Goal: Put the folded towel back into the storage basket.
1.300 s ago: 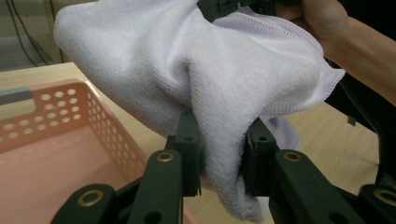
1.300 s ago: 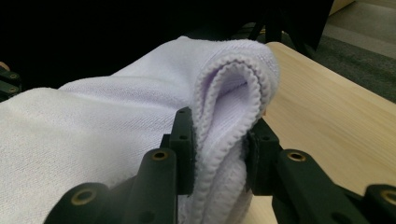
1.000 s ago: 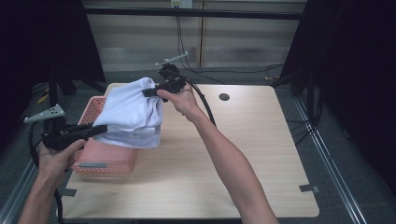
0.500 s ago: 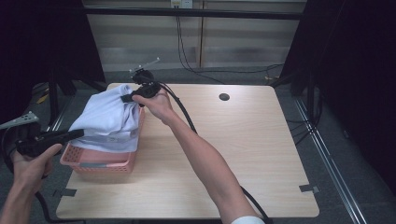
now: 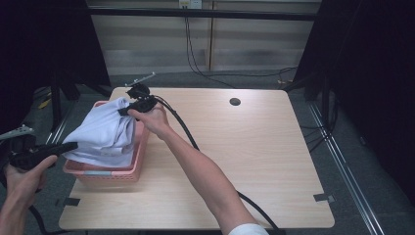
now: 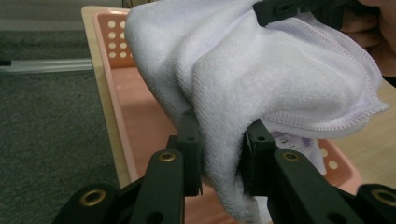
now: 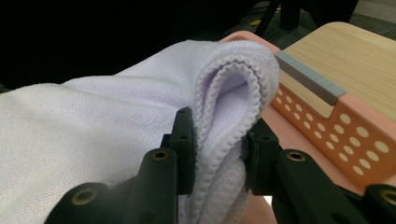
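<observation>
There we had the left gripper [image 5: 68, 146] clamped on one end of the white towel [image 5: 105, 131], stretching it over the pink basket [image 5: 139, 155] so it could drop inside, while the right gripper [image 5: 128, 110] pinched the folded far corner above the basket's back rim.

Bare forearms, white sleeve edge [image 5: 243, 229] at bottom centre, black left tool [image 6: 219, 158] with brass-ringed screw holes, black right tool [image 7: 217, 149] alike, thick black cable [image 5: 183, 128], grey plate [image 5: 142, 78]
</observation>
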Action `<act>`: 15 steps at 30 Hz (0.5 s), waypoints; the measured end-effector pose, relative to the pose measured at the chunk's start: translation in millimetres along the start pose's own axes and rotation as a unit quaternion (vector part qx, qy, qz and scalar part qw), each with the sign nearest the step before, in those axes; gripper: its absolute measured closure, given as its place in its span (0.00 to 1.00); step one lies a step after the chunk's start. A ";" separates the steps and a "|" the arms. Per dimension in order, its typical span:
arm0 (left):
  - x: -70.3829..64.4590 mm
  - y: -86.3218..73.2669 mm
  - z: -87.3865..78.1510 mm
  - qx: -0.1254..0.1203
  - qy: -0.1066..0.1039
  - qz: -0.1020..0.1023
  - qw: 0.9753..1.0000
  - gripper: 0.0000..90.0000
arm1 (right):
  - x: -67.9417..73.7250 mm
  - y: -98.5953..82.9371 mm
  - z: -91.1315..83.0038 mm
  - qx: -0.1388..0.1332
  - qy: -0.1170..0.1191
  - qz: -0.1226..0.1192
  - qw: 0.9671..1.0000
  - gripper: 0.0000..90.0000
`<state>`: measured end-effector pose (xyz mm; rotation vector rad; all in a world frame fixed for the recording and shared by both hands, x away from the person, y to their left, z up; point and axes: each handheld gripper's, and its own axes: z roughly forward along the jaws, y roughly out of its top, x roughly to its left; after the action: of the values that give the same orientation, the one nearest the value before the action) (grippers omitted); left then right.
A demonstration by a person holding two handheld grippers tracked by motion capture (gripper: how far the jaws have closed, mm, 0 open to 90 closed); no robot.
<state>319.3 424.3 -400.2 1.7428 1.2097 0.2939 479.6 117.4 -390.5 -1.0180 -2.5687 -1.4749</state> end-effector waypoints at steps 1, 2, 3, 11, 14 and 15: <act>0.4 -1.9 1.2 0.004 0.002 -0.002 1.000 0.81 | 0.0 -2.8 2.7 0.001 -0.001 0.004 1.000 0.77; 0.9 -3.6 2.0 0.011 0.004 0.003 1.000 0.81 | -0.5 -5.6 5.2 0.001 -0.005 0.003 1.000 0.77; 0.6 -5.2 3.4 0.015 0.009 0.003 1.000 0.81 | -1.0 -8.6 8.2 0.000 -0.007 0.004 1.000 0.77; -1.6 -15.9 16.4 0.049 0.025 0.007 0.998 0.76 | -8.9 -26.3 27.1 0.017 -0.015 0.007 1.000 0.75; -11.9 -15.7 20.5 0.056 0.034 0.023 0.998 0.62 | -13.8 -28.5 31.0 0.023 -0.036 -0.006 0.999 0.59; -15.0 -15.2 19.8 0.052 0.030 0.027 0.998 0.55 | -16.6 -28.6 30.3 0.018 -0.045 -0.011 0.999 0.51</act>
<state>316.0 401.5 -418.0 1.8699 1.2421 0.3229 486.3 122.3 -434.6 -1.0809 -2.6655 -1.4135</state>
